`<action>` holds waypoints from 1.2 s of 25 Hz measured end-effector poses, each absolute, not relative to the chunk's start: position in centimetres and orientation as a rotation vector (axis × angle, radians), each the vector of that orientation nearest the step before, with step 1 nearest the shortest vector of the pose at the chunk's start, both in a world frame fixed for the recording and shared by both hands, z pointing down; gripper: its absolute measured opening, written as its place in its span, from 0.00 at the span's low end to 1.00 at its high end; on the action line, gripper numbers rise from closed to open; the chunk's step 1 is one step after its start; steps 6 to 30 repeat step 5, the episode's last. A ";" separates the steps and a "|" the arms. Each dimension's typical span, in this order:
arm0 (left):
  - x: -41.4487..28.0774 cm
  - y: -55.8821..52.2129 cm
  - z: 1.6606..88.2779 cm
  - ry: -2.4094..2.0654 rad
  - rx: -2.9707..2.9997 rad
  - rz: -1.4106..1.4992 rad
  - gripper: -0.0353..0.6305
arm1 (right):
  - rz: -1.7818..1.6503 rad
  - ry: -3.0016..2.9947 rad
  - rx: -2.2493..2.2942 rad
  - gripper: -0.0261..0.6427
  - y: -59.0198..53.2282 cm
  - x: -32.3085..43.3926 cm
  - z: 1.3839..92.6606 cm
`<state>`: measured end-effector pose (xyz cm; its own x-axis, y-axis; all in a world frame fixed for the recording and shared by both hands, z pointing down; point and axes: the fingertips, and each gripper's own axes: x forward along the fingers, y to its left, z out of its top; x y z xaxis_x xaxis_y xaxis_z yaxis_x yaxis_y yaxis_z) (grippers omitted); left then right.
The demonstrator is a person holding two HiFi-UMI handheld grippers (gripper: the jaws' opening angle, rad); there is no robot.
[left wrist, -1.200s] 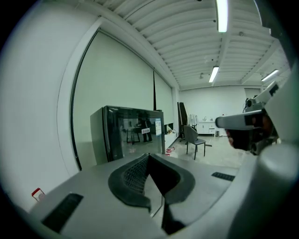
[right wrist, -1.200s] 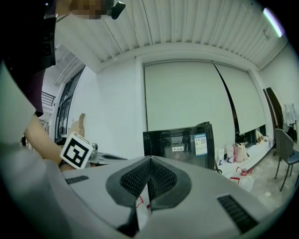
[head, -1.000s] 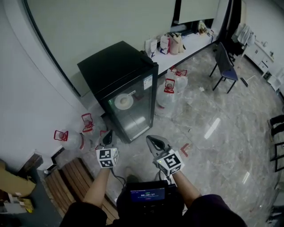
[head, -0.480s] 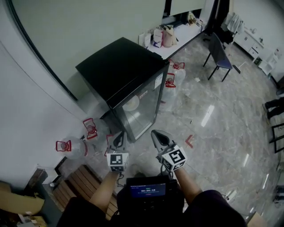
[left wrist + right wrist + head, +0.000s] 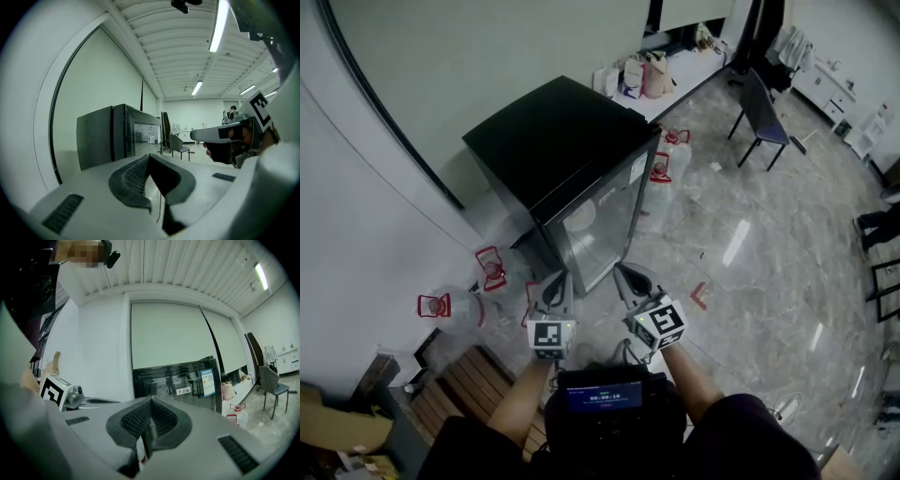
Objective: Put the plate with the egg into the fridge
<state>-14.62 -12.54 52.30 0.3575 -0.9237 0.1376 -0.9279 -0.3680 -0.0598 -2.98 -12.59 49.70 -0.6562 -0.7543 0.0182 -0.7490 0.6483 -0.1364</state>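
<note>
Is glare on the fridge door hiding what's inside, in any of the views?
Head view: the fridge door is streaked with reflections, yet a pale plate shows faintly behind it. Right gripper view: the door mirrors the room, inside unreadable. Left gripper view: door nearly edge-on, fisheye-bent.

Your head camera looks steeply down from above, taking in the fridge (image 5: pixel 558 155) ahead and the marble floor (image 5: pixel 741 253). At the bottom of that view the left gripper (image 5: pixel 555 286) and the right gripper (image 5: pixel 628 279) sit side by side. The left gripper view sits low behind its own jaws, facing level past the fridge's side toward the far room (your right gripper crosses its right edge). The right gripper view faces the fridge front-on, fairly near. All three views share the fridge and the chair (image 5: pixel 769 117).
</note>
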 end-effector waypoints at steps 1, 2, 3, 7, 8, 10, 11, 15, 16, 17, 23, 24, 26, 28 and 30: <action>-14.6 -12.6 52.2 -1.751 2.557 0.220 0.07 | -0.194 2.817 -1.278 0.05 -12.7 -3.0 49.7; -14.6 -12.6 52.2 -1.756 2.552 0.207 0.07 | -0.187 2.817 -1.272 0.05 -12.7 -3.0 49.7; -14.6 -12.7 52.2 -1.764 2.550 0.196 0.07 | -0.185 2.817 -1.268 0.05 -12.8 -3.0 49.6; -14.6 -13.0 52.4 -1.782 2.551 0.183 0.07 | -0.182 2.816 -1.261 0.05 -12.9 -2.8 49.5; -14.6 -13.0 52.4 -1.782 2.551 0.183 0.07 | -0.182 2.816 -1.261 0.05 -12.9 -2.8 49.5; -14.6 -13.0 52.4 -1.782 2.551 0.183 0.07 | -0.182 2.816 -1.261 0.05 -12.9 -2.8 49.5; -14.6 -13.0 52.4 -1.782 2.551 0.183 0.07 | -0.182 2.816 -1.261 0.05 -12.9 -2.8 49.5; -14.6 -13.0 52.4 -1.782 2.551 0.183 0.07 | -0.182 2.816 -1.261 0.05 -12.9 -2.8 49.5; -14.6 -13.0 52.4 -1.782 2.551 0.183 0.07 | -0.182 2.816 -1.261 0.05 -12.9 -2.8 49.5; -14.6 -13.0 52.4 -1.782 2.551 0.183 0.07 | -0.182 2.816 -1.261 0.05 -12.9 -2.8 49.5; -14.6 -13.0 52.4 -1.782 2.551 0.183 0.07 | -0.182 2.816 -1.261 0.05 -12.9 -2.8 49.5; -14.6 -13.0 52.4 -1.782 2.551 0.183 0.07 | -0.182 2.816 -1.261 0.05 -12.9 -2.8 49.5; -14.6 -13.0 52.4 -1.782 2.551 0.183 0.07 | -0.182 2.816 -1.261 0.05 -12.9 -2.8 49.5; -14.6 -13.0 52.4 -1.782 2.551 0.183 0.07 | -0.182 2.816 -1.261 0.05 -12.9 -2.8 49.5; -14.6 -13.0 52.4 -1.782 2.551 0.183 0.07 | -0.182 2.816 -1.261 0.05 -12.9 -2.8 49.5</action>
